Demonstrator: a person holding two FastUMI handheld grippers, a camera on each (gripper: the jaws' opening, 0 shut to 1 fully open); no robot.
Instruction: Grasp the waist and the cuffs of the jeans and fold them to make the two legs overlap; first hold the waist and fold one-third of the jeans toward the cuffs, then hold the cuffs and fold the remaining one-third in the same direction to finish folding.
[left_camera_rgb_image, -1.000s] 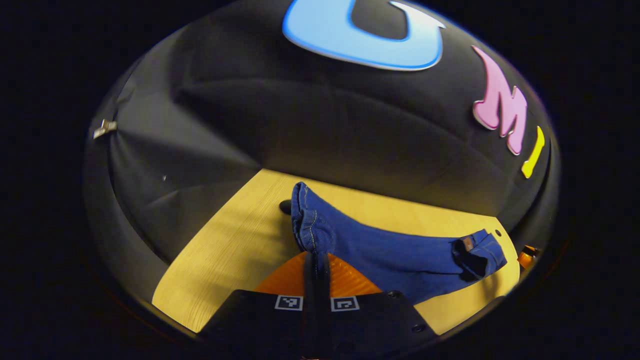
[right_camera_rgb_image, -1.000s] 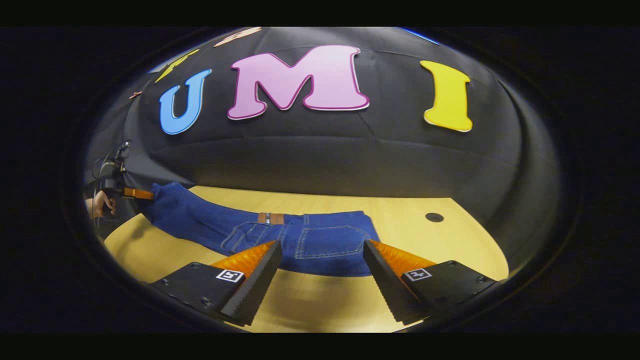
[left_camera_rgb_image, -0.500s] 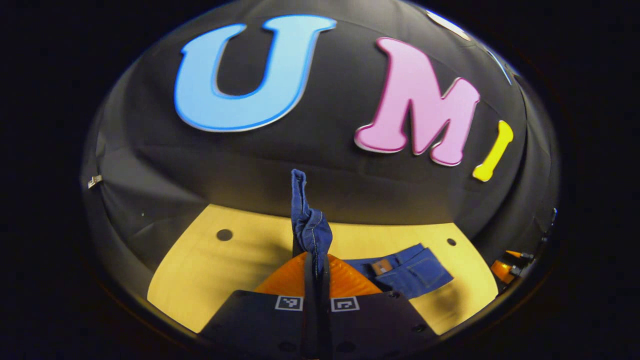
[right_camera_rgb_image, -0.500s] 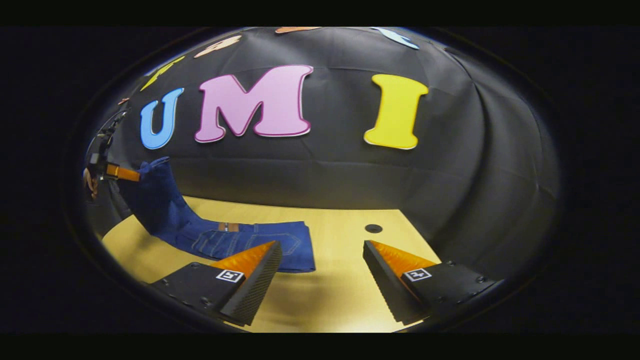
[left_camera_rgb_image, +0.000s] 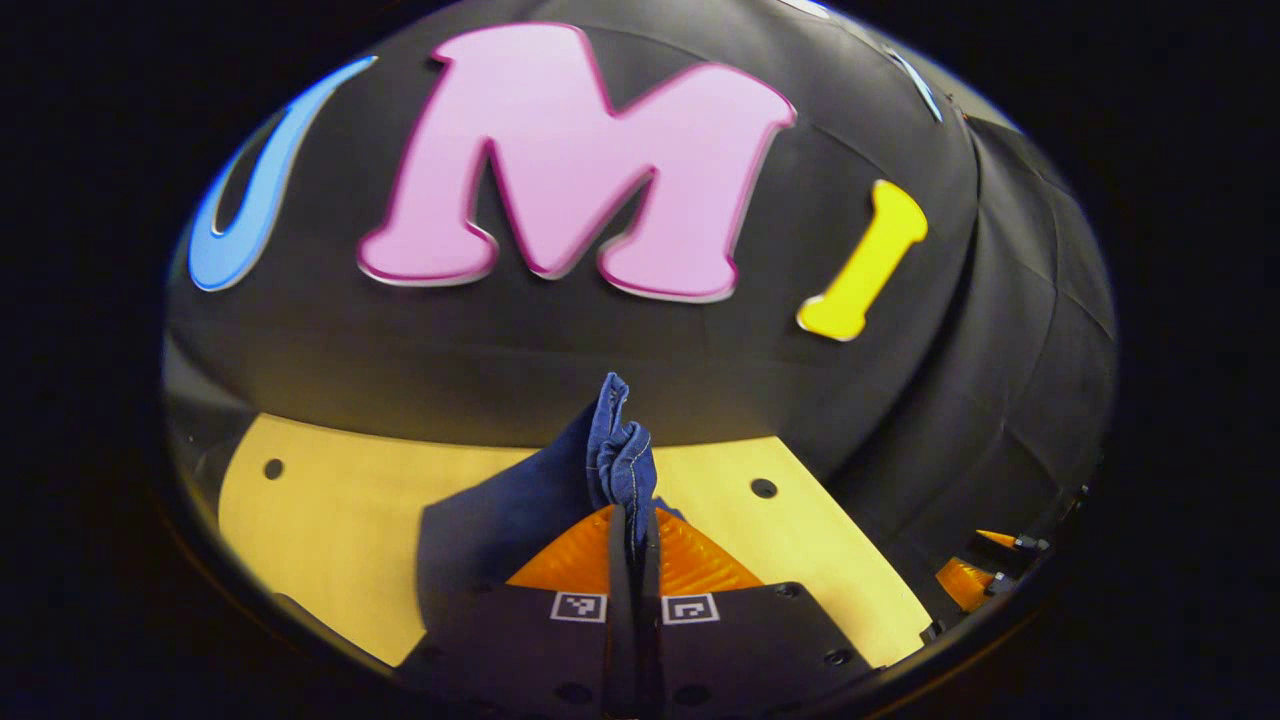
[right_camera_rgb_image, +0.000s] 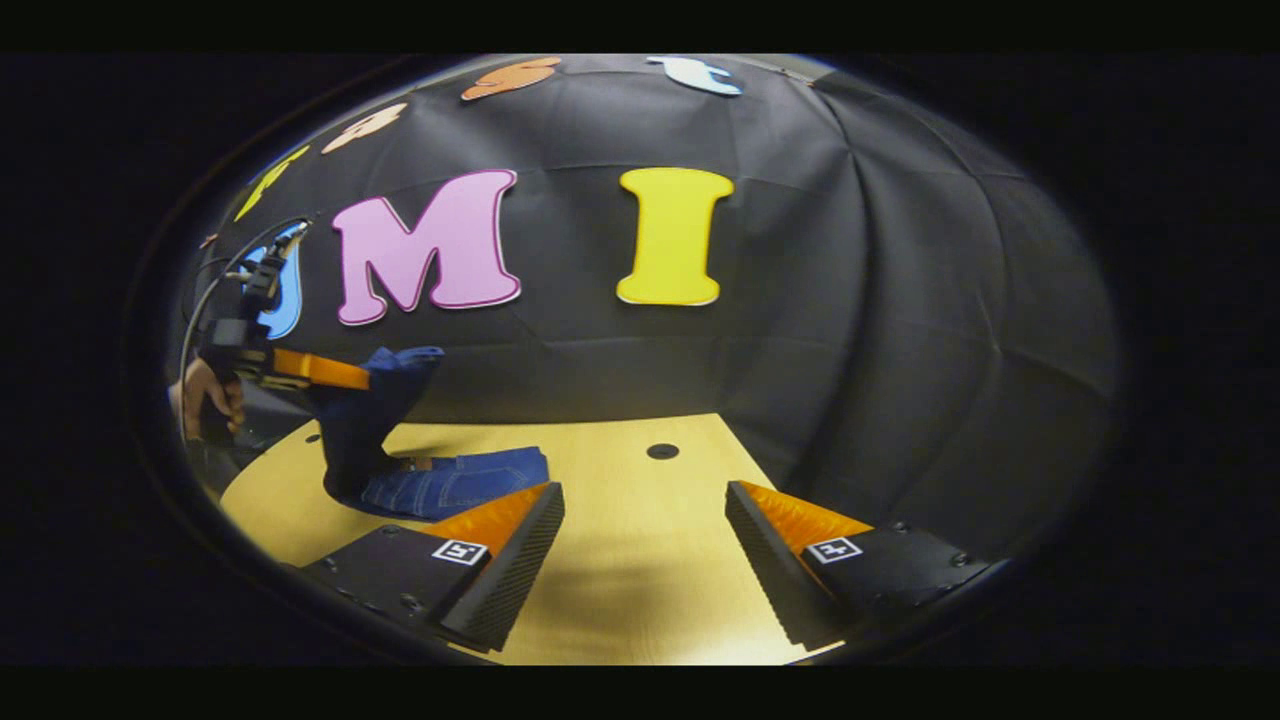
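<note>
Jeans (right_camera_rgb_image: 440, 485): just 1 pair, dark blue, waist end flat on the wooden table (right_camera_rgb_image: 620, 570), cuffs (left_camera_rgb_image: 620, 455) bunched and lifted, pinched tight in the left gripper (left_camera_rgb_image: 630, 530). 2 grippers total; right gripper (right_camera_rgb_image: 645, 550) hangs spread over bare table. Farther off, 1 hand (right_camera_rgb_image: 205, 395) holds the left one.

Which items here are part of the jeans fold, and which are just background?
In the job:
- jeans, cuff end lifted
- left gripper, shut on the cuffs
- right gripper, open, holding nothing

Background:
- wooden table with round holes
- black cloth wall
</note>
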